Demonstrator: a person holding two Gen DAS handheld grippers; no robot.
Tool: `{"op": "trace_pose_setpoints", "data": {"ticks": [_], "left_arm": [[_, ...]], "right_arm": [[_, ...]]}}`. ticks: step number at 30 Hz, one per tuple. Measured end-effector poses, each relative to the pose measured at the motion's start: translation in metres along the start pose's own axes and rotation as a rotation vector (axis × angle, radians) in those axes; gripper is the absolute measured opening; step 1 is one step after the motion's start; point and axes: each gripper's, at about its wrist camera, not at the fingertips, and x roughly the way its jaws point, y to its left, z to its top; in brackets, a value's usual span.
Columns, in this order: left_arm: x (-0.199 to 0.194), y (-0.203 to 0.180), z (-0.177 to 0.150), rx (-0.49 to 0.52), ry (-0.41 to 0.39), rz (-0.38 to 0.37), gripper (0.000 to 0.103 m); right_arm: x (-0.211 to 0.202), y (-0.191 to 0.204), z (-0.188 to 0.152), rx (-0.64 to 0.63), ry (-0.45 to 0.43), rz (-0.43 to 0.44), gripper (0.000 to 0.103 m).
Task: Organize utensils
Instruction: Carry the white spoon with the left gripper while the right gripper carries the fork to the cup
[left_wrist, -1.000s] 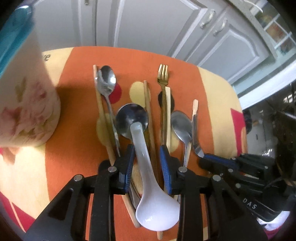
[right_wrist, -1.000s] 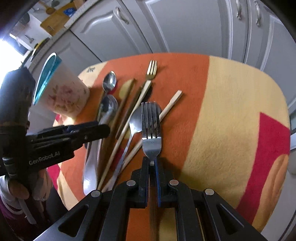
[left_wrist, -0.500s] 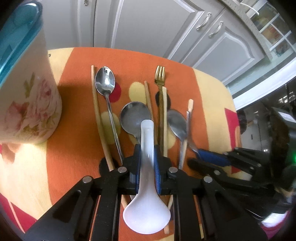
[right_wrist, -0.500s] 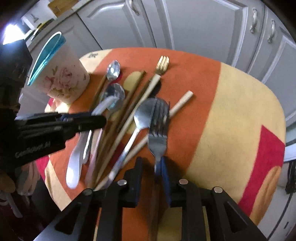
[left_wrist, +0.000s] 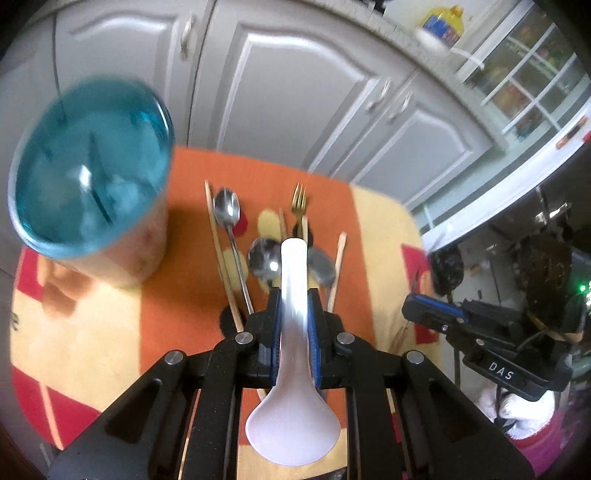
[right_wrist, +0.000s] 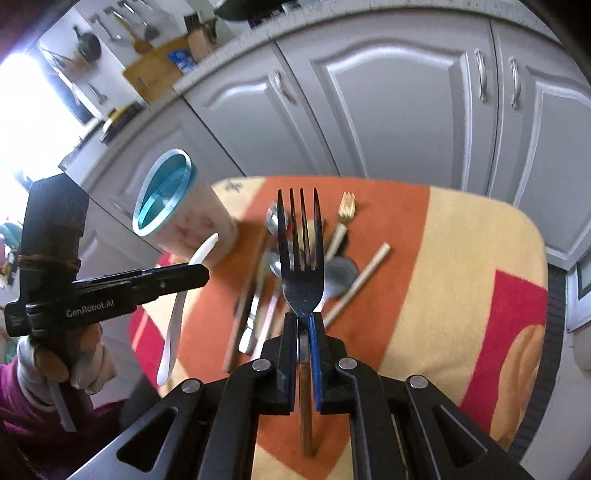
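Observation:
My left gripper (left_wrist: 293, 295) is shut on a white ceramic spoon (left_wrist: 293, 369), held above the table with its bowl toward the camera. It also shows in the right wrist view (right_wrist: 177, 306). My right gripper (right_wrist: 303, 317) is shut on a steel fork (right_wrist: 300, 258), lifted with tines pointing away. A floral holder cup with a blue divided rim (left_wrist: 92, 170) stands at the left, also seen in the right wrist view (right_wrist: 173, 210). Spoons (left_wrist: 231, 221), a gold fork (left_wrist: 299, 199) and chopsticks (left_wrist: 221, 258) lie on the orange cloth.
The small table (right_wrist: 461, 277) has an orange, yellow and red cloth. Grey cabinet doors (left_wrist: 295, 103) stand just behind it. The right gripper (left_wrist: 436, 314) shows at the right of the left wrist view.
Both grippers have risen from the table, the left with the white spoon and the right with the steel fork. The cup's blue opening now shows from above.

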Motion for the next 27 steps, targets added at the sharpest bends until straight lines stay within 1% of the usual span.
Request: {"op": "trace_pose_setpoints", "data": {"ticks": [5,9,14,16,19,21,23,25,27], "left_arm": [[-0.042,0.007,0.019,-0.004,-0.086,-0.002,0.011],[-0.082,0.016,0.043,0.005,-0.186,0.023,0.011],[-0.113,0.04,0.082,-0.012,-0.309,0.086,0.011],[-0.117,0.053,0.096,-0.034,-0.34,0.117,0.011],[-0.116,0.071,0.113,-0.042,-0.396,0.188,0.011],[-0.112,0.082,0.119,-0.051,-0.422,0.223,0.011],[-0.106,0.093,0.12,-0.057,-0.442,0.237,0.011],[-0.096,0.099,0.12,-0.053,-0.459,0.254,0.011],[-0.086,0.103,0.116,-0.038,-0.474,0.249,0.011]], "right_arm": [[-0.019,0.019,0.013,-0.026,-0.06,0.034,0.006],[-0.031,0.045,0.033,-0.076,-0.106,0.064,0.006],[-0.048,0.088,0.08,-0.147,-0.184,0.123,0.006],[-0.054,0.106,0.097,-0.179,-0.208,0.143,0.006],[-0.055,0.135,0.122,-0.227,-0.234,0.17,0.006],[-0.051,0.145,0.135,-0.248,-0.243,0.168,0.006],[-0.04,0.157,0.146,-0.266,-0.244,0.162,0.006],[-0.026,0.164,0.153,-0.282,-0.239,0.135,0.006],[-0.007,0.168,0.158,-0.29,-0.217,0.126,0.006]]}}
